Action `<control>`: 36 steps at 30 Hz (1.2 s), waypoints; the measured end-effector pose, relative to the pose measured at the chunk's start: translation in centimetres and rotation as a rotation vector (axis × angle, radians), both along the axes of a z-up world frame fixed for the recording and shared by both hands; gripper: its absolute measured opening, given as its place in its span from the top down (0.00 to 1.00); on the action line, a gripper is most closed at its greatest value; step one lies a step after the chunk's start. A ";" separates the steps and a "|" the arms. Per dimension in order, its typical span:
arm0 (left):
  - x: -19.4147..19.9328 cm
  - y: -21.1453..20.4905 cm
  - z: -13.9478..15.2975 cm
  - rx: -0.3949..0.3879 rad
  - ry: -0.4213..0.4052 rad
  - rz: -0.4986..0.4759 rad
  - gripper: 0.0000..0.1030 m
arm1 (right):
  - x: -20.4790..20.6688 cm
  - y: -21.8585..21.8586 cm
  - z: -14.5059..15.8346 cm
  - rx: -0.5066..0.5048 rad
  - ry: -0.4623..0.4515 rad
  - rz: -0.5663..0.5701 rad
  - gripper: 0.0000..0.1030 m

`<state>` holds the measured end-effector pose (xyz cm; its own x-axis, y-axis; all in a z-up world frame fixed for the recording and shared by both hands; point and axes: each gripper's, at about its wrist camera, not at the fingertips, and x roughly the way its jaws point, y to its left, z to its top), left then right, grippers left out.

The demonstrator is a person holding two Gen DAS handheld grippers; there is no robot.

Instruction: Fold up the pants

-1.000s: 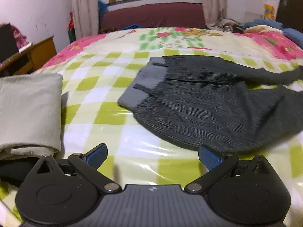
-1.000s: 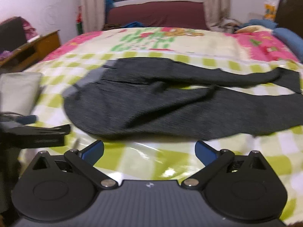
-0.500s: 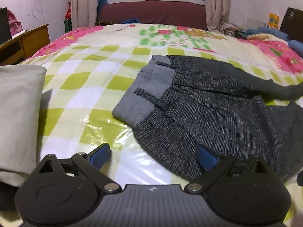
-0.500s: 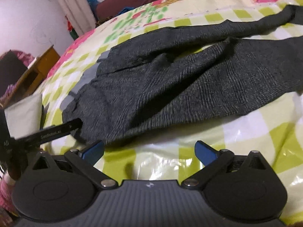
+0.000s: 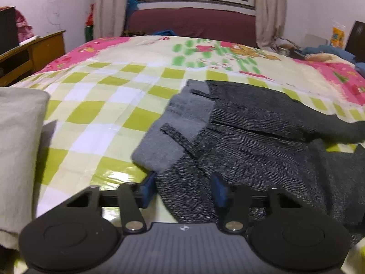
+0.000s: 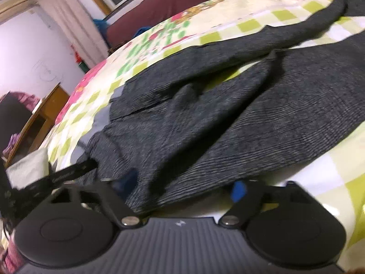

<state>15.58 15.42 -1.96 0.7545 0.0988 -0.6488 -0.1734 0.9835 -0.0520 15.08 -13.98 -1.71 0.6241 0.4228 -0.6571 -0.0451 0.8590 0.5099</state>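
Dark grey pants (image 5: 262,141) with a lighter grey waistband (image 5: 178,123) lie spread on the checked bed cover (image 5: 102,114), legs running off to the right (image 6: 308,86). My left gripper (image 5: 184,190) sits at the near waist corner; its jaws are closing with the fabric edge between the blue pads (image 5: 148,188), which stand apart. My right gripper (image 6: 182,186) is rolled and low over the near hem of the seat; its jaws are closing too, cloth bunched between the pads (image 6: 238,190). In the right wrist view, the left gripper's finger (image 6: 73,171) reaches the waist.
A folded beige cloth (image 5: 18,148) lies at the bed's near left. A wooden desk (image 5: 34,52) stands beyond the left edge. A dark red couch (image 5: 194,25) is under the window, and loose clothes (image 5: 326,52) are piled at the far right.
Both grippers came forward and down onto the pants' near edge, and their jaws narrowed from wide open. The right gripper rolled, tilting its view.
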 end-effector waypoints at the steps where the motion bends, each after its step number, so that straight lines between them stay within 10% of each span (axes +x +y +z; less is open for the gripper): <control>1: 0.2 0.1 0.0 0.001 0.003 0.003 0.46 | 0.3 -0.4 -0.3 0.013 0.017 -0.021 0.59; 8: -0.1 1.7 0.4 -0.104 -0.023 0.034 0.60 | 0.7 -1.6 -1.0 0.091 0.070 -0.069 0.83; 23: -6.2 3.9 1.6 -0.212 -0.017 0.080 0.64 | -4.5 -1.6 0.0 0.014 0.098 0.044 0.89; 36: -13.5 4.4 2.6 -0.029 0.035 0.171 0.58 | -9.7 0.0 1.3 0.015 0.149 0.162 0.72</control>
